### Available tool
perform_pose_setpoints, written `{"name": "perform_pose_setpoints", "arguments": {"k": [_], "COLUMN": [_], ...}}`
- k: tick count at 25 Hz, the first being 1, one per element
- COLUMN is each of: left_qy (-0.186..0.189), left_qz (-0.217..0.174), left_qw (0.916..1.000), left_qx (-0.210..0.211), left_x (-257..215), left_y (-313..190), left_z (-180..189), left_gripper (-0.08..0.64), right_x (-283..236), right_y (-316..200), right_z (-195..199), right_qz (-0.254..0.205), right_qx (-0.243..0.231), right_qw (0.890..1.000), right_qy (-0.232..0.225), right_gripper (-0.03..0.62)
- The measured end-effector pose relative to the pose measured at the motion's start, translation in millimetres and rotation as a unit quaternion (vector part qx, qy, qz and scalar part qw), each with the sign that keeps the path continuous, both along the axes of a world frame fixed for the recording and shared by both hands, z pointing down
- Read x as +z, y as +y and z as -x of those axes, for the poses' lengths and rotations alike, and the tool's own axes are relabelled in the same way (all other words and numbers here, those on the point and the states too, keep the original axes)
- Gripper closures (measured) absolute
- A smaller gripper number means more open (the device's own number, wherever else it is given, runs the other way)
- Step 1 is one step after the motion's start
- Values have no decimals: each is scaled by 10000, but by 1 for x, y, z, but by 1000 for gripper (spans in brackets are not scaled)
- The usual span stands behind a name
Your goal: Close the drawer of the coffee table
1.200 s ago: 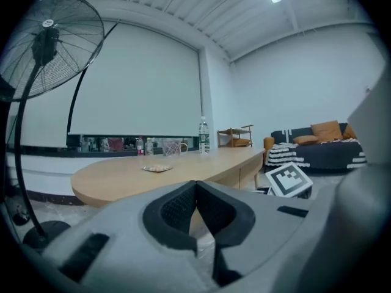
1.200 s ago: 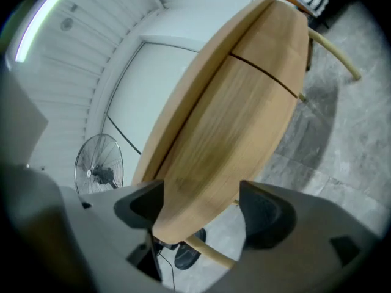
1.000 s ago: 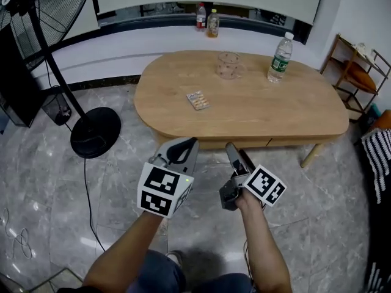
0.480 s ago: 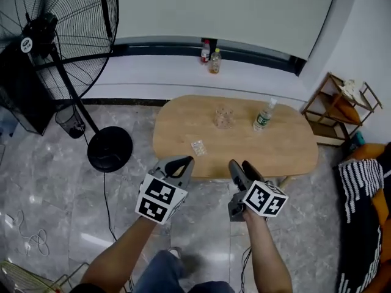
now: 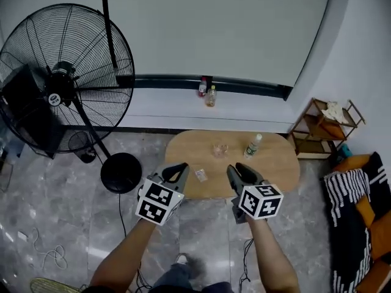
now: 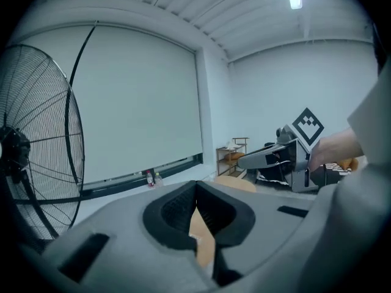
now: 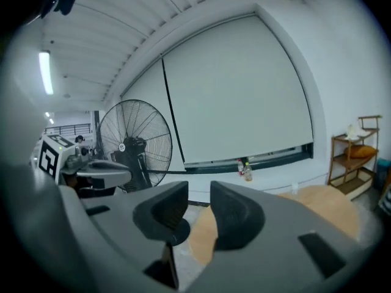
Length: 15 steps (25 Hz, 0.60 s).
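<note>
The oval wooden coffee table [image 5: 272, 163] stands well below and beyond both grippers; its front edge looks flush and no drawer stands out. My left gripper [image 5: 181, 167] is held high in the air on the near side of the table, jaws shut with nothing in them [image 6: 195, 187]. To its right hovers my right gripper [image 5: 234, 171] at the same height. Its jaws are closing, with a narrow gap still between them and nothing in it [image 7: 198, 195]. Neither gripper touches the table. The table top shows again beyond the right jaws [image 7: 321, 203].
On the table are a glass [image 5: 219, 149], a water bottle [image 5: 251, 146] and a small packet [image 5: 200, 175]. A large standing fan [image 5: 67, 84] with a round base [image 5: 121, 173] stands at the left. A wooden shelf [image 5: 321, 130] and a striped cloth [image 5: 345, 194] are at the right. Two bottles [image 5: 206, 91] sit on the wall ledge.
Both grippers and the head view have risen, so the table looks much smaller and farther. The right gripper has rolled upright and its jaws have narrowed.
</note>
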<state>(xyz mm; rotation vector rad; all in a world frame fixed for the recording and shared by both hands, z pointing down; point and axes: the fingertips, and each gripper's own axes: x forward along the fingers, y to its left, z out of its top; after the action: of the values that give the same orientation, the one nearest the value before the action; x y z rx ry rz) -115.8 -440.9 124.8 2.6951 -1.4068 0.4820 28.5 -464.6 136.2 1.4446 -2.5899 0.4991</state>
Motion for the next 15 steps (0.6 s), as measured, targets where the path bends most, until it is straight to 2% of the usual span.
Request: {"name": "perform_pose_setpoints", "arguments": {"k": [4, 9, 15], "left_qy": [1, 151, 68], "left_qz": [-112, -270, -410], "left_qw": [9999, 9994, 9990], "left_qx": [-71, -178, -154], "left_x": [-32, -57, -64], "left_y": [14, 28, 37], "left_z": [17, 33, 36], "left_gripper": [558, 558, 558], "right_x": [-48, -80, -86], "right_y": [16, 35, 52], "right_z": [8, 17, 22], "right_qz": [-386, -615, -791], "right_qx": [-32, 13, -18], "right_qw": [9986, 9972, 9946], "right_qy": [350, 434, 671], "right_gripper": [519, 588, 588]}}
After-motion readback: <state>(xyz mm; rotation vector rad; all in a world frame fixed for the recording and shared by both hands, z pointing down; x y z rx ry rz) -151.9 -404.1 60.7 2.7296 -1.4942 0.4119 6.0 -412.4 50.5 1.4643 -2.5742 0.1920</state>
